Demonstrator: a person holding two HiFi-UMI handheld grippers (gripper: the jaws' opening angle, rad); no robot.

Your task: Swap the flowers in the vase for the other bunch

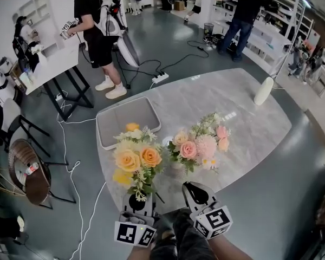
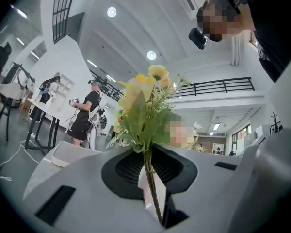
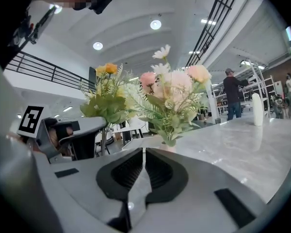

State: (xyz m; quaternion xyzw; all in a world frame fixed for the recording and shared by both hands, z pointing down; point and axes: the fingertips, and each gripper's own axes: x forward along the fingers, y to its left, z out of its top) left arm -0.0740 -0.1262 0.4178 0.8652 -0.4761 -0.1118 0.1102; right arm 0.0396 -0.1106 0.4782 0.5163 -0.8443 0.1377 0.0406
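Note:
My left gripper [image 1: 138, 200] is shut on the thin green stems of a yellow-and-orange bunch [image 1: 135, 158], held upright over the table's near edge. In the left gripper view the stem [image 2: 151, 181] runs down between the closed jaws and the blooms [image 2: 144, 93] stand above. A pink-and-peach bunch [image 1: 201, 141] stands in a small pale vase [image 3: 168, 147] on the marble table [image 1: 249, 123], just right of the held bunch. My right gripper [image 1: 193, 192] hangs shut and empty in front of the vase; its jaws [image 3: 143, 164] meet with nothing between them.
A grey-white tray [image 1: 127, 121] lies on the table behind the flowers. A white bottle [image 1: 263, 91] stands at the far right edge. People, desks, a chair [image 1: 30, 172] and floor cables [image 1: 151, 69] surround the table.

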